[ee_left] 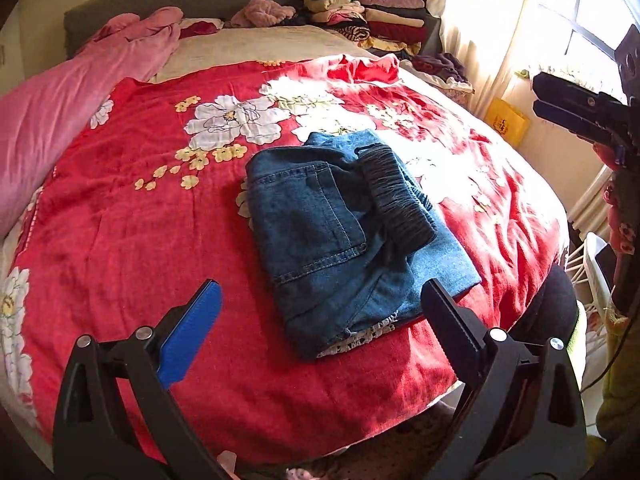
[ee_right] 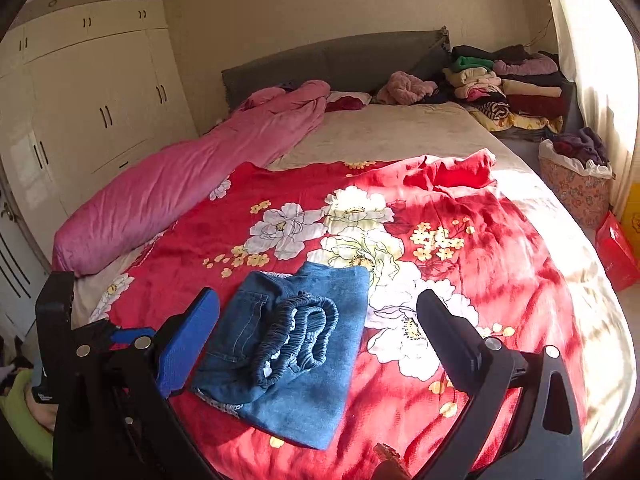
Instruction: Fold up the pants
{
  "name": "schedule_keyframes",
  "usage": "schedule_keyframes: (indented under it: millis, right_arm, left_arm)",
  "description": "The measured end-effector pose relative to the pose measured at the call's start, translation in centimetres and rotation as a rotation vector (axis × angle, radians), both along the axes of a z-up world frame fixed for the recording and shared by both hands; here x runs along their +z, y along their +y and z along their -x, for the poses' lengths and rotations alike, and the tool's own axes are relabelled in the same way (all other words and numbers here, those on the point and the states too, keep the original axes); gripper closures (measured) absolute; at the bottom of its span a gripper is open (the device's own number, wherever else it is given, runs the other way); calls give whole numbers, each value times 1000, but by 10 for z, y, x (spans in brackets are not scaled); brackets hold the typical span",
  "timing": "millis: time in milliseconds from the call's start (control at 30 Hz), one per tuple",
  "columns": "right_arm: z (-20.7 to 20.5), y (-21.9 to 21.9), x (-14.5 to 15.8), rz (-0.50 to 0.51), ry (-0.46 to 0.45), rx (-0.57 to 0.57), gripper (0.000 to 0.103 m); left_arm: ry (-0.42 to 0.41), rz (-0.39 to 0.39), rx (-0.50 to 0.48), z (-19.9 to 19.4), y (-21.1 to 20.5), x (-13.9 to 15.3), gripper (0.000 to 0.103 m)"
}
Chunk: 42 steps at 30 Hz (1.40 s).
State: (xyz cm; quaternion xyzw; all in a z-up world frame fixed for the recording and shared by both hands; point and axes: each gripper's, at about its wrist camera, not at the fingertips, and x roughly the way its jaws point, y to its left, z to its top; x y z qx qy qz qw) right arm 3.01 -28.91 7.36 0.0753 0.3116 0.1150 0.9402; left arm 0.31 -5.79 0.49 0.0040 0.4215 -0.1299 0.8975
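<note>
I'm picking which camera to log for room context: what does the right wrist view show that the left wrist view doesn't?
Only the right wrist view shows the white wardrobe and the floral laundry basket. Only the left wrist view shows the window and the right gripper from the side. Both show the folded jeans on the red floral blanket, the pink duvet and the stacked clothes.

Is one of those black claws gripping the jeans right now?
No, the folded jeans lie free on the red blanket, and both the left gripper and right gripper are open.
</note>
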Motion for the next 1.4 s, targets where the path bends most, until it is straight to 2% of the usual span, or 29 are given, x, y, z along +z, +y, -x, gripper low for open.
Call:
schedule_keyframes:
  millis: [667,1033,1167,1400]
  right_arm:
    - [-6,-3,-42,59,110,-54,5]
    - [-24,4,-66,61,190,-50,5]
    - [-33,3,-76,49,225,-66,5]
    - [-51,-3,-92,-51,291,-67,5]
  left_arm:
    - [11,18,97,-21,22,-11,10]
    - [21,12,107,-39,23,-18,10]
    - [32,19,116,-50,23,-23,10]
    - [51,53,128,-68,26,-31,10]
